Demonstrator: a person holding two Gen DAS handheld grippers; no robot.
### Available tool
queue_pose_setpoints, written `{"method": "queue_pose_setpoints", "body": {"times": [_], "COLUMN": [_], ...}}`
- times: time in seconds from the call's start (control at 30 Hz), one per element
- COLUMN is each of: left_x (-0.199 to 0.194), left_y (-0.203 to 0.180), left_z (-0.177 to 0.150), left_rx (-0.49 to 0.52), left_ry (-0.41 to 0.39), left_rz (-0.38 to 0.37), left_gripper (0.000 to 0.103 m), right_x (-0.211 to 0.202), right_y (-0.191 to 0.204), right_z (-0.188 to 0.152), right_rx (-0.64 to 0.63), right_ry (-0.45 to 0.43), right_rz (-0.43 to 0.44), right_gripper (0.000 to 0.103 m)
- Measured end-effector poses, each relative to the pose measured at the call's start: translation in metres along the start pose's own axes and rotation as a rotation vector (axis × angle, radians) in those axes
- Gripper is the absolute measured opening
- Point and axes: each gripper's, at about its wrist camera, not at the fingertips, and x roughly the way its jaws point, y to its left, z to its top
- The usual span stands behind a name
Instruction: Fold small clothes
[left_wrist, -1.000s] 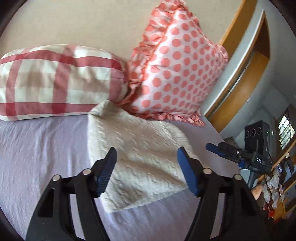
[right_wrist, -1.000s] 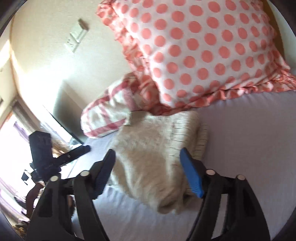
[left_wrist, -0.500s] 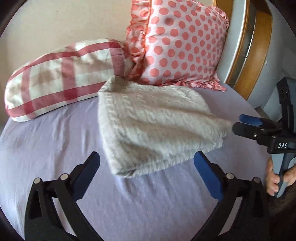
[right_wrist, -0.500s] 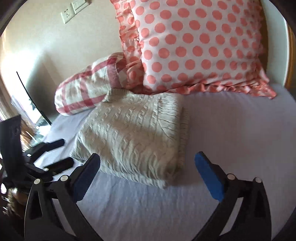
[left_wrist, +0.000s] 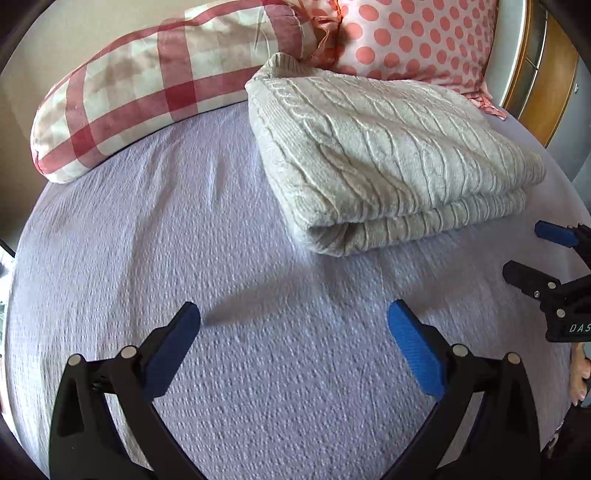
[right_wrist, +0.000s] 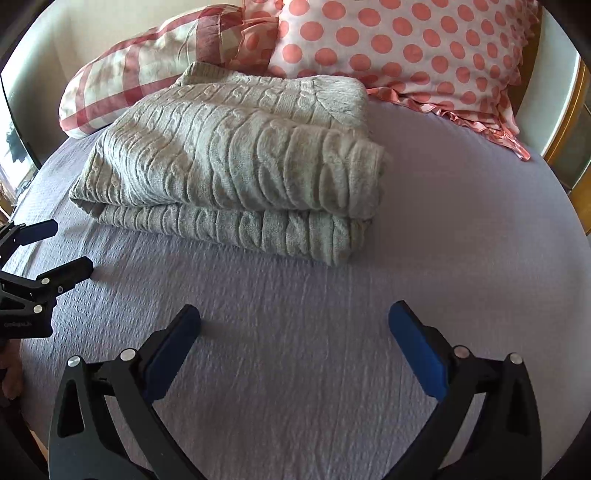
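A cream cable-knit sweater (left_wrist: 384, 147) lies folded in a thick rectangle on the lilac bedspread (left_wrist: 184, 258), its far edge against the pillows. It also shows in the right wrist view (right_wrist: 236, 155). My left gripper (left_wrist: 293, 314) is open and empty, held back from the sweater's near left corner. My right gripper (right_wrist: 293, 314) is open and empty, held back from the sweater's near right side. Each gripper shows at the edge of the other's view: the right one (left_wrist: 524, 251) and the left one (right_wrist: 70, 247).
A red-and-white checked pillow (left_wrist: 147, 85) and a pink polka-dot pillow (right_wrist: 399, 48) stand at the head of the bed. A wooden frame (left_wrist: 543, 74) runs along the right edge. A dark screen (right_wrist: 18, 122) stands off the bed's left side.
Both grippers have opened wide, let go of the sweater and pulled back toward the foot of the bed. The sweater now lies folded and still.
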Motion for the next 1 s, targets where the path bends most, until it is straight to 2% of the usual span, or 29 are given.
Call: {"method": "queue_pose_setpoints", "body": {"times": [1.0], "left_x": [-0.0012], "left_y": [-0.0023], "left_z": [-0.0039], "left_rx": [-0.002], "left_ry": [-0.021], "left_rz": [0.011], "left_gripper": [0.101], "right_x": [-0.0013], "right_y": [0.0021], "right_z": [-0.0015], "right_rx": [0.003], "right_ry": [-0.004], "right_rz": [-0.004], "right_gripper": [0.102]}}
